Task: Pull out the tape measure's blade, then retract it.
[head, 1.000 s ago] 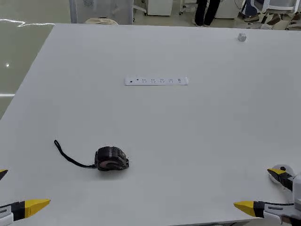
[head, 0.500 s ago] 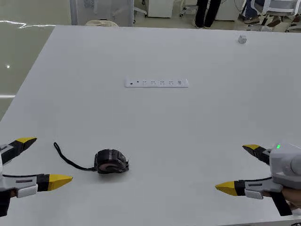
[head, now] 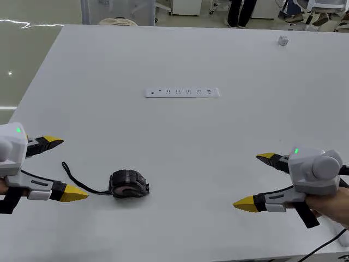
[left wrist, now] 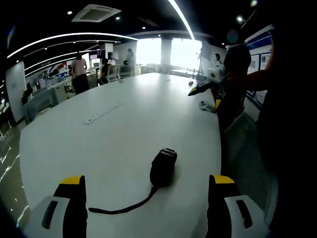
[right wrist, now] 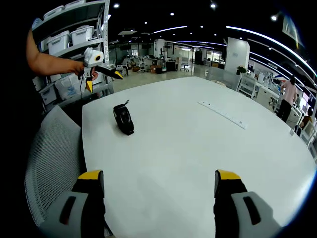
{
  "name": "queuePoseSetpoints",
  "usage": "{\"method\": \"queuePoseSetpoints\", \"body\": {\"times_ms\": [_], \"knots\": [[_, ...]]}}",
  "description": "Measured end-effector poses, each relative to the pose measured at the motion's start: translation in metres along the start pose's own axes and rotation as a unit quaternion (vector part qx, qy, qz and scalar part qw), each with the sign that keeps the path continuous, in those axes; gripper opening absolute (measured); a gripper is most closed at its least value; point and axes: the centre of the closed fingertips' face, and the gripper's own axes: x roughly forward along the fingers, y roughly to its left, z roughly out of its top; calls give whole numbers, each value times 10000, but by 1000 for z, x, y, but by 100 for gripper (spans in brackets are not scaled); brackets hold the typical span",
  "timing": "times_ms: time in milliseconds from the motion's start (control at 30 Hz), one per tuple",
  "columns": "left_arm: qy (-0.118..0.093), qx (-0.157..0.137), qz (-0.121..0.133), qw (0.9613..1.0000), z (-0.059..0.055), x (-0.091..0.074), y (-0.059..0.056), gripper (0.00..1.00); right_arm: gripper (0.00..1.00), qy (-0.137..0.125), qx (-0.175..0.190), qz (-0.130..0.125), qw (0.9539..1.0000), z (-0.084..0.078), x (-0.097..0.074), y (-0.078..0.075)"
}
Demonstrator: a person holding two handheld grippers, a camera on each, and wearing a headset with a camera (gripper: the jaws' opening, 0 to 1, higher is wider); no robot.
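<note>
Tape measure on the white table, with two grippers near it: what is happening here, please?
A person holds a two-jaw gripper in each hand over the table. Both are open and empty. The left gripper faces the black tape measure, whose strap trails towards it; the right gripper is farther off. Nothing touches the tape measure, and its blade is not yet pulled out.

A black tape measure (head: 129, 184) sits on a white table (head: 218, 142), near the front edge and left of centre in the head view. It appears to stand on its edge, with one round side face turned toward the near edge and the blade wound inside the case. Its black wrist strap (head: 76, 180) trails flat across the tabletop to the left in a loose curve.
</note>
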Motion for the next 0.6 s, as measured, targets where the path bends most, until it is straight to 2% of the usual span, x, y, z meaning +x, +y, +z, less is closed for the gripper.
{"method": "queuePoseSetpoints", "body": {"times_ms": [100, 233, 367, 500, 600], "knots": [[184, 182, -252, 9993, 3, 11, -5, 99, 94, 62, -106, 121, 9999, 6, 13, -1], [400, 394, -420, 9975, 6, 24, -6, 100, 93, 33, -254, 247, 9994, 20, 28, 2], [472, 609, -557, 9955, 17, 31, -8, 99, 93, 37, -438, 380, 9983, 28, 43, 5], [628, 813, -665, 9925, 18, 40, -8, 99, 91, -41, -634, 575, 9963, 37, 56, 13], [715, 827, -781, 9909, 19, 46, -11, 98, 90, -46, -716, 694, 9950, 42, 66, 17]]}}
